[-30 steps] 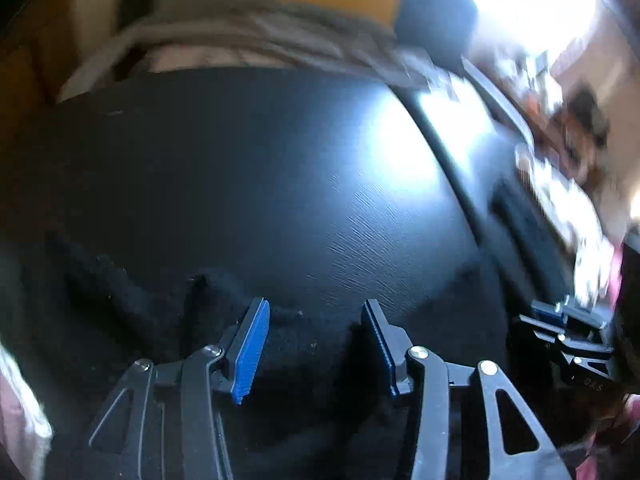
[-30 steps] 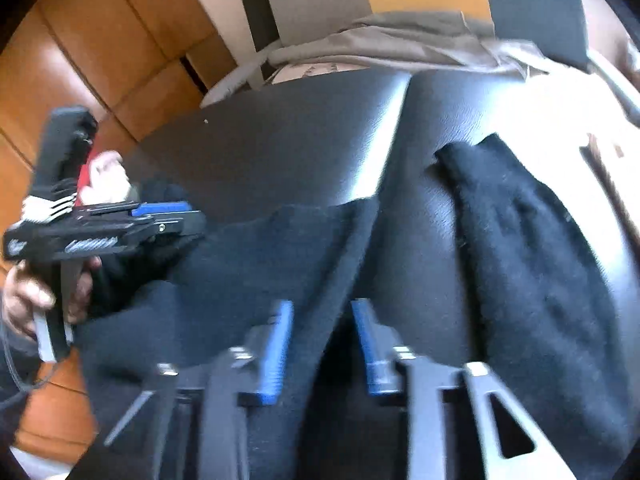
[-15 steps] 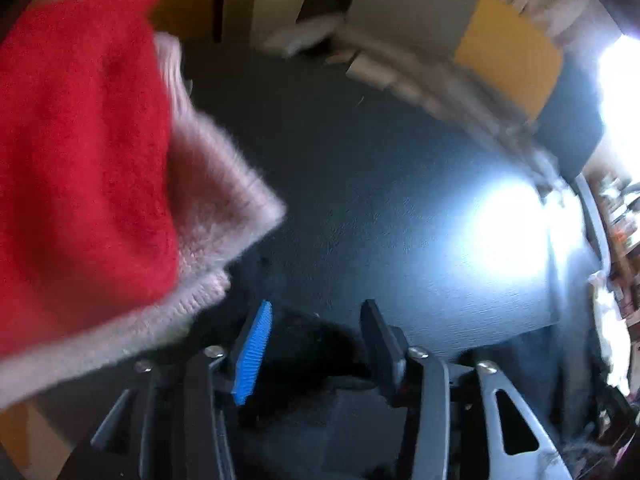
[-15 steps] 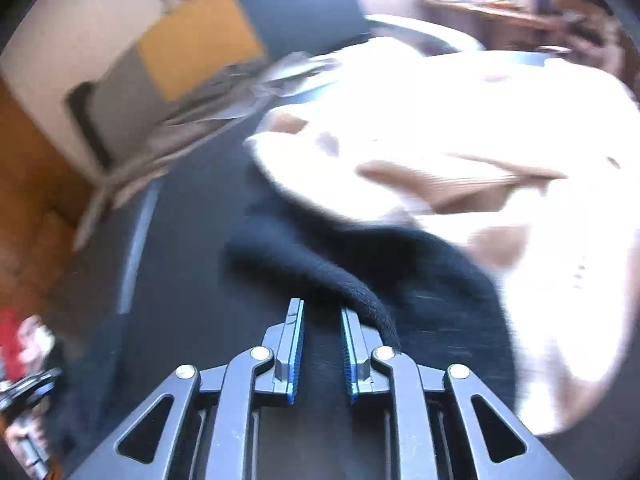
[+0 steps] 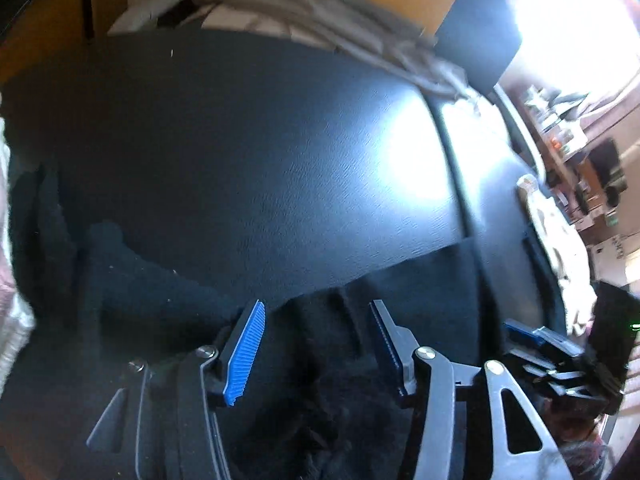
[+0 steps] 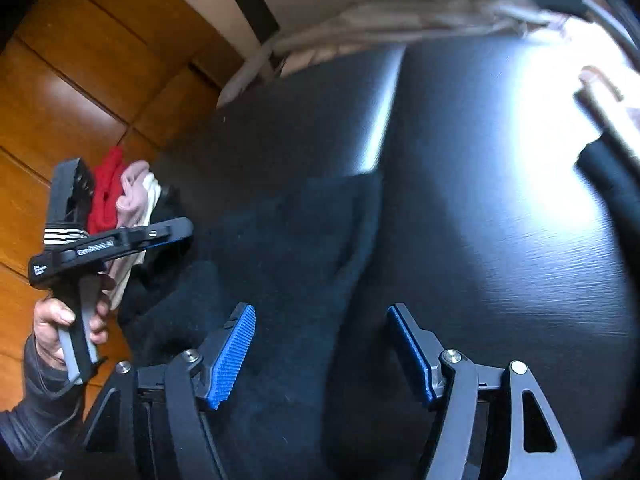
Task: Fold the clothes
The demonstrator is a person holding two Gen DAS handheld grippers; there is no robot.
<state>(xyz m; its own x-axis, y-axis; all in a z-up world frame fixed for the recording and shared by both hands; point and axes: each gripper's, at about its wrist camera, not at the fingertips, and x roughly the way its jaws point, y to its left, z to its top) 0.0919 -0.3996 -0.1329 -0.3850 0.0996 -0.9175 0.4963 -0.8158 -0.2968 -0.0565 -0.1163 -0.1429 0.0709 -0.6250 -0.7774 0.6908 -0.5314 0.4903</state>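
A black garment point(image 6: 288, 248) lies spread on the dark table point(image 6: 500, 200), its top edge near the table's seam. My right gripper point(image 6: 322, 354) hovers over it, jaws opening wide, the blue pads point(image 6: 232, 356) clear of the cloth. In the left wrist view the same black garment point(image 5: 420, 280) lies under my left gripper point(image 5: 316, 344), whose jaws are also opening with cloth below them and nothing pinched. A hand point(image 6: 60, 320) holds the left gripper point(image 6: 168, 232) at the garment's left edge. The right gripper point(image 5: 532, 336) shows at that view's right edge.
Red and pink knitwear point(image 6: 120, 196) is piled at the table's left edge. A second black garment point(image 6: 608, 184) and a cream one point(image 5: 560, 240) lie at the right. Grey cloth point(image 5: 360, 20) is heaped along the far edge. Wooden floor point(image 6: 80, 80) lies left.
The right gripper swung back from the cream and black clothes at the right and its nearly shut jaws spread wide. The left gripper swung away from the red and pink knitwear, back over the black garment.
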